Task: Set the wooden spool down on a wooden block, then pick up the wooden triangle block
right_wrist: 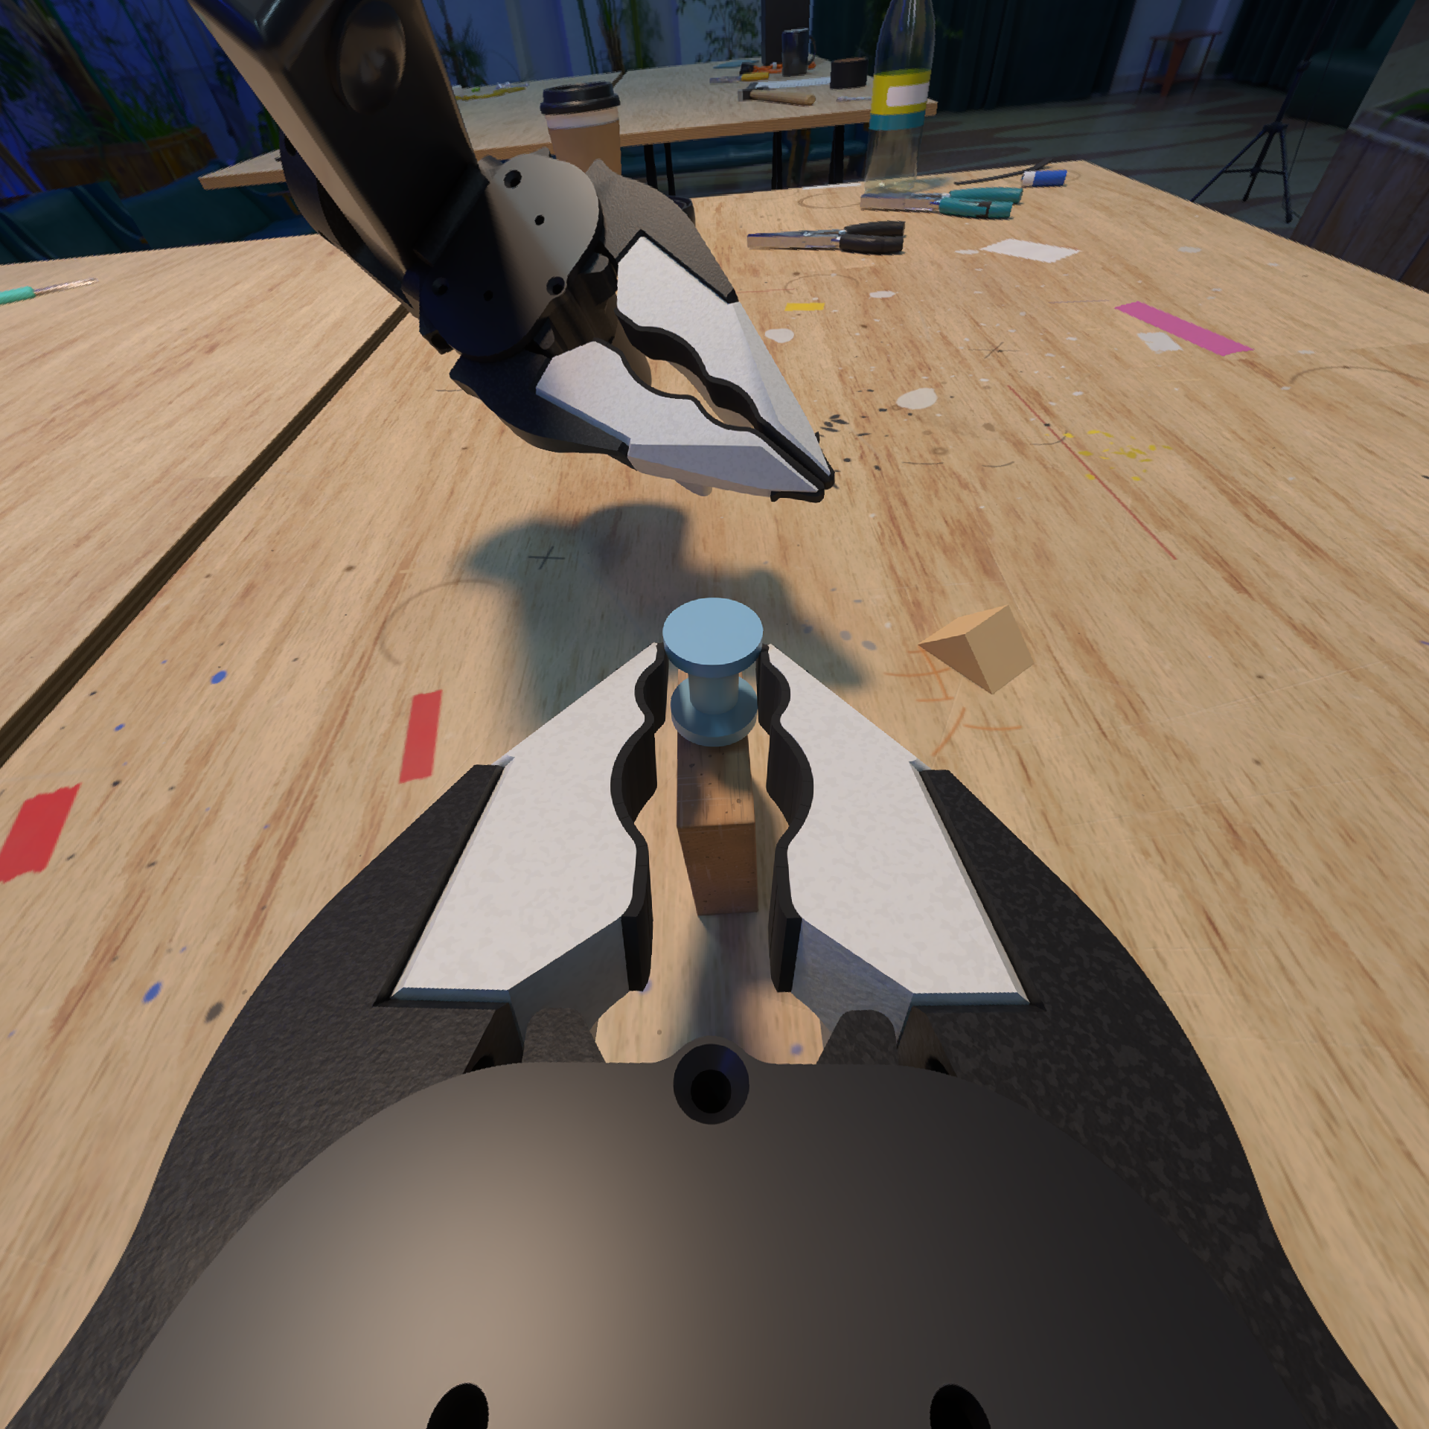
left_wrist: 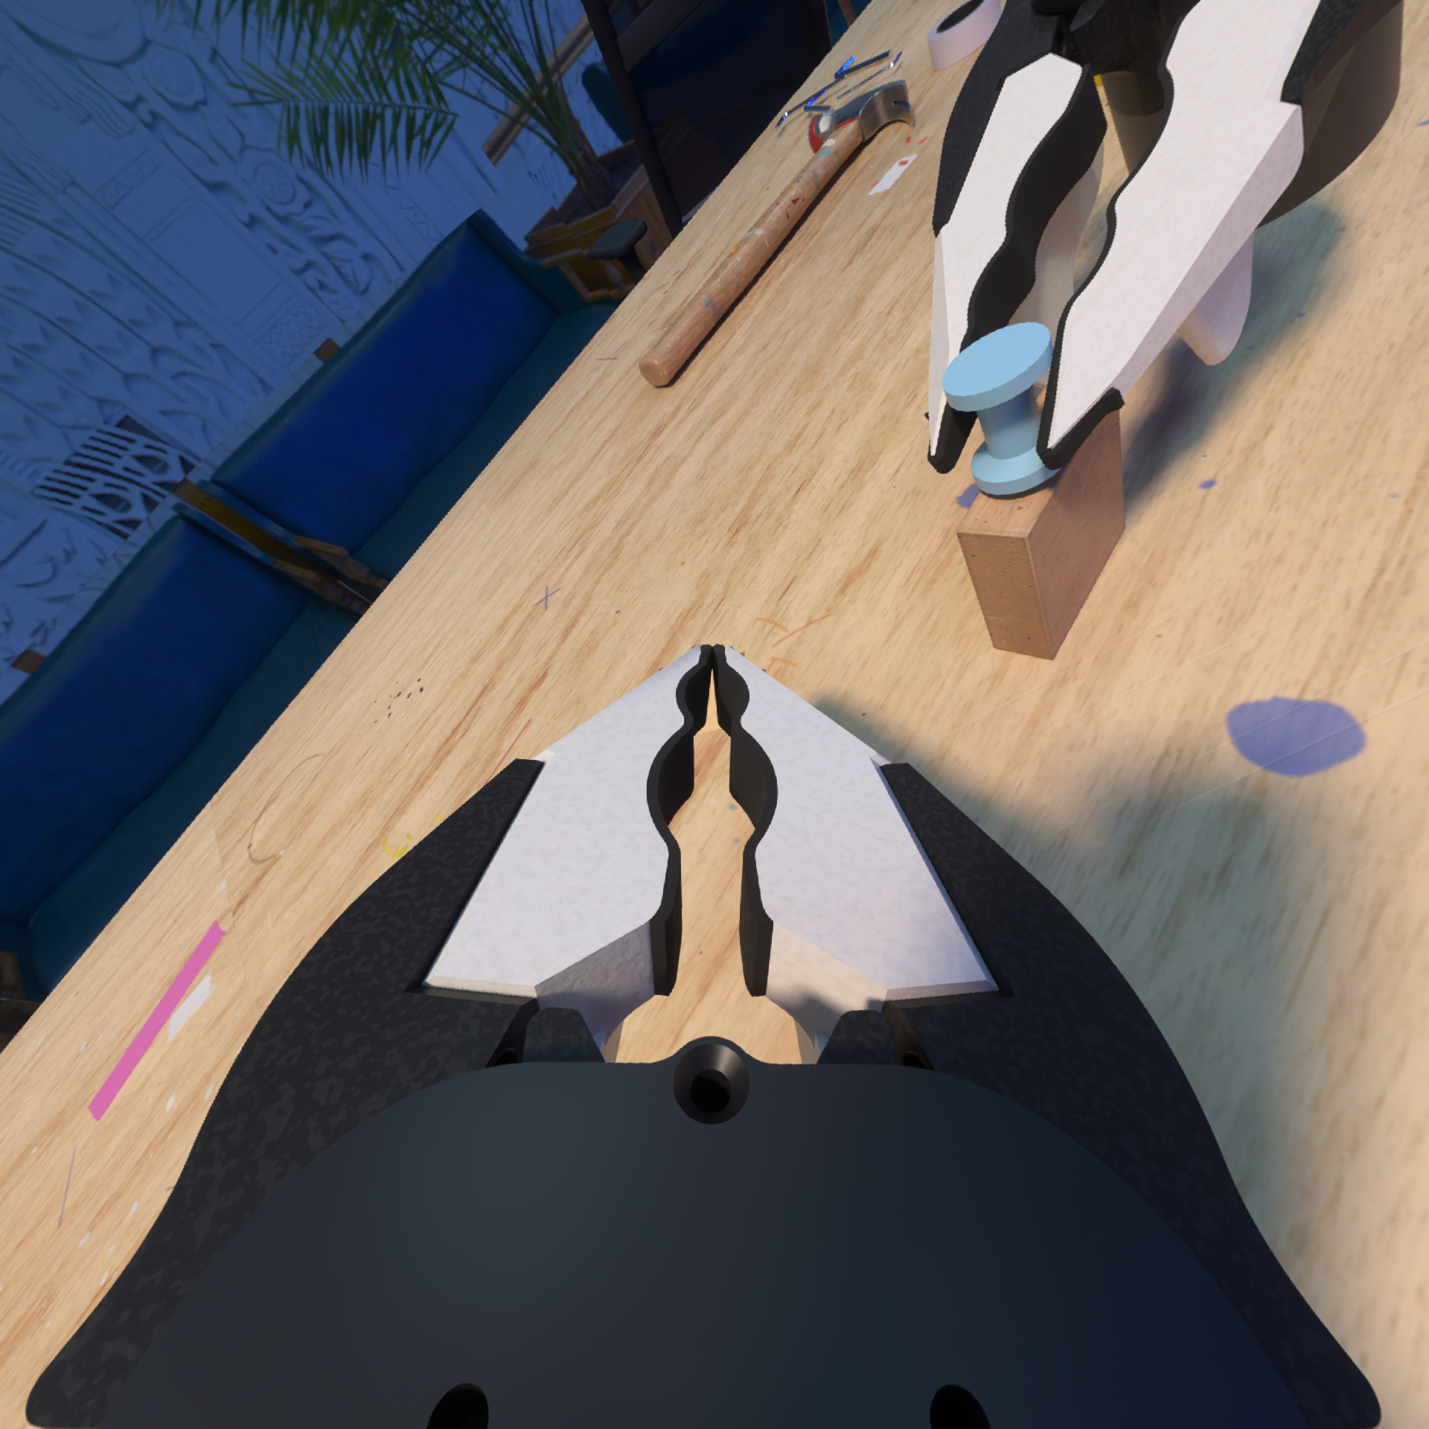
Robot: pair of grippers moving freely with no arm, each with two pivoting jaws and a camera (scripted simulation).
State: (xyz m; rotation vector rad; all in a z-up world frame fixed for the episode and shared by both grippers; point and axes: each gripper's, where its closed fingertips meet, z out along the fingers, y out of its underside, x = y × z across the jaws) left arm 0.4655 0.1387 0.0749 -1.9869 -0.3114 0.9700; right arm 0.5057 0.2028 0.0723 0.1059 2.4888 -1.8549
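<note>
A light blue spool point(right_wrist: 712, 665) stands upright on the top of a wooden block point(right_wrist: 715, 850) on the table. My right gripper point(right_wrist: 711, 657) has a finger on each side of the spool, with the pads against its discs. The left wrist view shows the same: the right gripper point(left_wrist: 1001, 456) around the spool point(left_wrist: 997, 410) at one end of the block point(left_wrist: 1044, 557). The wooden triangle block point(right_wrist: 982, 646) lies on the table, right of the spool. My left gripper point(left_wrist: 711, 649) is shut and empty, hovering above the table point(right_wrist: 823, 483) beyond the spool.
A hammer point(left_wrist: 773, 224) and a tape roll point(left_wrist: 959, 31) lie far along the table. Pliers point(right_wrist: 835, 236), a bottle point(right_wrist: 901, 93) and a coffee cup point(right_wrist: 581, 124) stand at the far side. A seam point(right_wrist: 193, 503) splits the tabletop at left. A blue bench point(left_wrist: 309, 464) runs beside the table.
</note>
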